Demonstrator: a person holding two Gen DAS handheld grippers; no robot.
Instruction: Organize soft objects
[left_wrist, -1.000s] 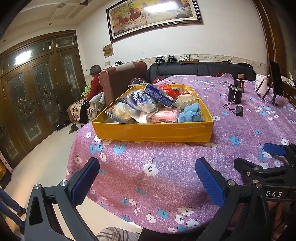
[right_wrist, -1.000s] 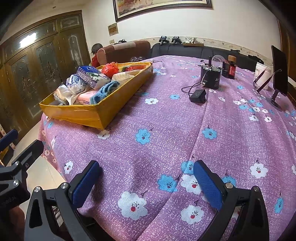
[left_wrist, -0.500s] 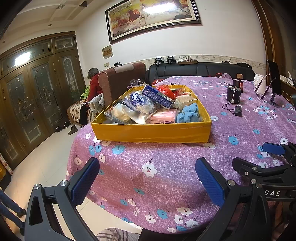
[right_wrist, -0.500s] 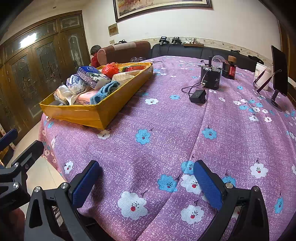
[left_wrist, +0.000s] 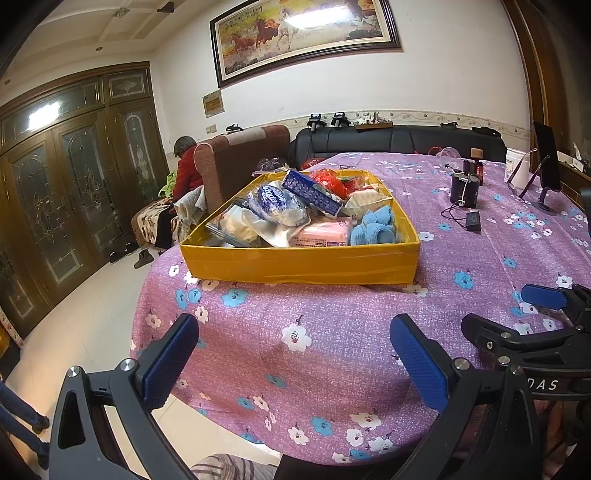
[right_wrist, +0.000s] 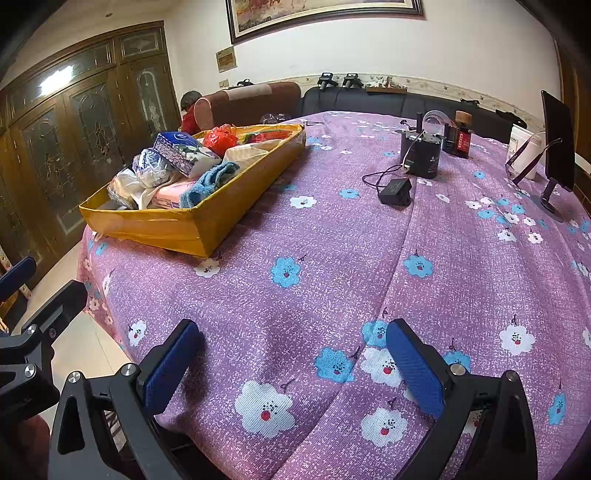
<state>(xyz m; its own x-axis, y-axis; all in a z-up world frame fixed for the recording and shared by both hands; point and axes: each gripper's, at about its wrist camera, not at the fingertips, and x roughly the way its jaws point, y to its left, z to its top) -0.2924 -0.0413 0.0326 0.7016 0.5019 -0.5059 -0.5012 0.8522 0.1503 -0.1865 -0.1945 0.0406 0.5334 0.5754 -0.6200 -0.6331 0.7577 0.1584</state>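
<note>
Soft objects (left_wrist: 295, 218) in yellow box (left_wrist: 299, 264), purple floral tablecloth (right_wrist: 332, 266), wooden doors (left_wrist: 66, 206)

Left gripper (left_wrist: 293, 356) and right gripper (right_wrist: 291, 360): black angular frames, silver screws, blue textured finger pads (left_wrist: 417, 363); white lettering "DAS" on the right frame
</note>
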